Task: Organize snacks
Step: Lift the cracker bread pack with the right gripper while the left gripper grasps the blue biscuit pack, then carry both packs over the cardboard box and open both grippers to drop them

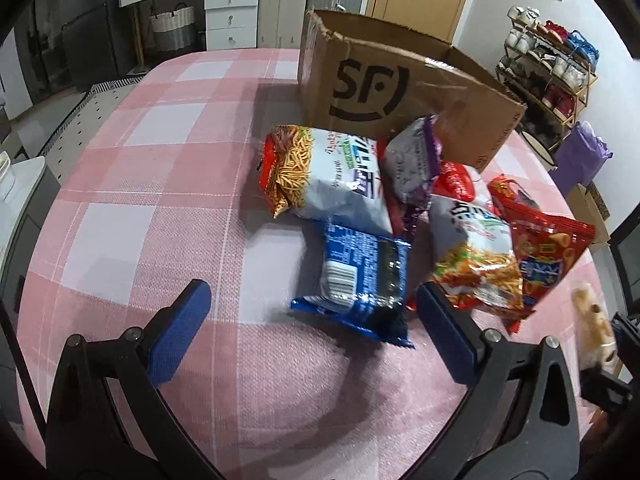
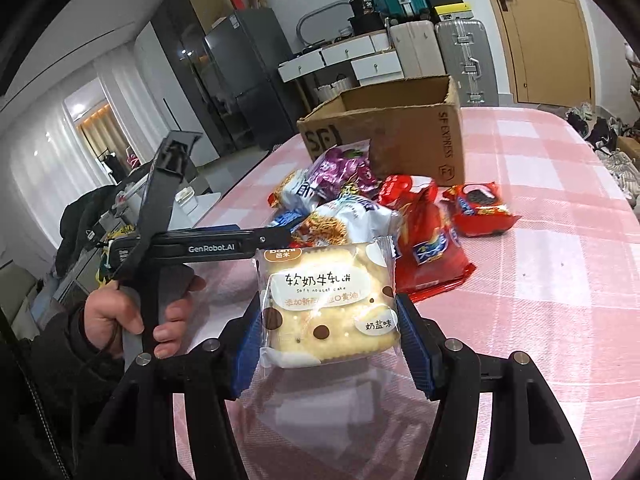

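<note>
The right gripper [image 2: 329, 328] clamps a wrapped nougat cake [image 2: 328, 304] above the pink checked table [image 2: 560, 280], seemingly bound for the open cardboard box [image 2: 400, 136] beyond. The left gripper [image 1: 312, 312], jaws spread and empty, angles toward a blue packet [image 1: 356, 280] in the snack pile, probably the next pick.

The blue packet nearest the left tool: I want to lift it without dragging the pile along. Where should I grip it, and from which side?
Grip the blue packet across its near crimped end, coming down from above on the open tablecloth side. It lies flat, and that end sticks out clear of the pile, while its far end tucks under the noodle-snack bag. The left tool is open, probably wide enough to span it.
</note>
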